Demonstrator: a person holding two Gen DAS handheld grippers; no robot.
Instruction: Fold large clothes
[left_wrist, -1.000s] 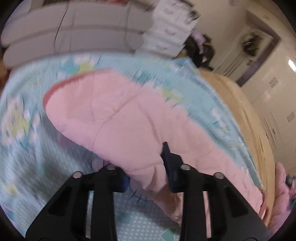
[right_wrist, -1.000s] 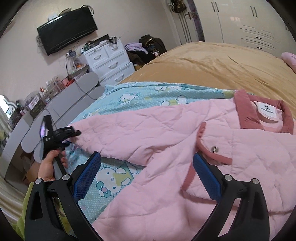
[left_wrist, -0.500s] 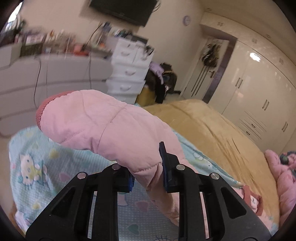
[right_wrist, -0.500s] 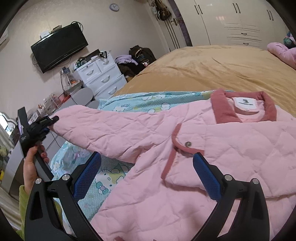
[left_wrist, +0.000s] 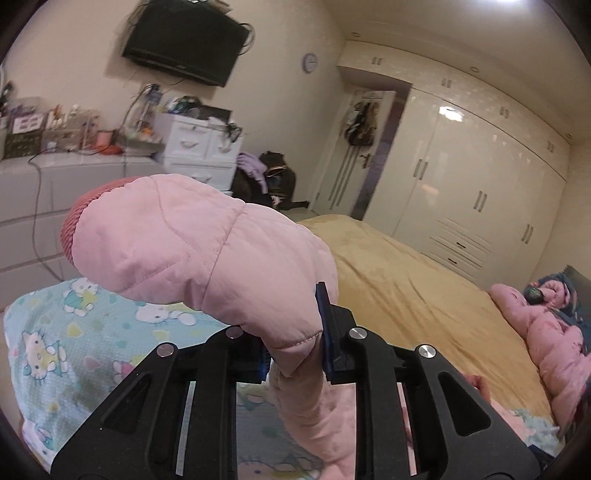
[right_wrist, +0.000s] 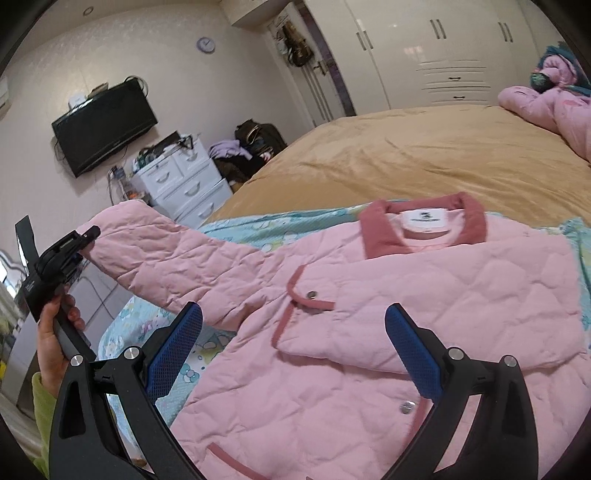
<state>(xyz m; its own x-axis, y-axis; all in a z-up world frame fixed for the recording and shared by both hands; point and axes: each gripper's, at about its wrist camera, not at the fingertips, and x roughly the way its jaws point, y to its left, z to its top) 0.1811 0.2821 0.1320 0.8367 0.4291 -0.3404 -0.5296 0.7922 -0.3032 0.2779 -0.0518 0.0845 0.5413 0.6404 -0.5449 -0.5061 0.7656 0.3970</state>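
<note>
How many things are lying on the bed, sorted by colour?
Pink: 2 - quilted jacket, bundled pink bedding at the far end.
Light blue: 1 - cartoon-cat blanket under the jacket.
Tan: 1 - bedspread.
Total: 4

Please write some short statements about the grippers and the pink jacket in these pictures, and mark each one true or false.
1. The left gripper is shut on the sleeve of the pink quilted jacket. True.
2. The right gripper holds the dark pink collar. False: it is open and holds nothing.
3. The sleeve is lifted off the light blue cartoon-print blanket. True.
4. The black wall television lies on the tan bedspread. False: it hangs on the wall.
</note>
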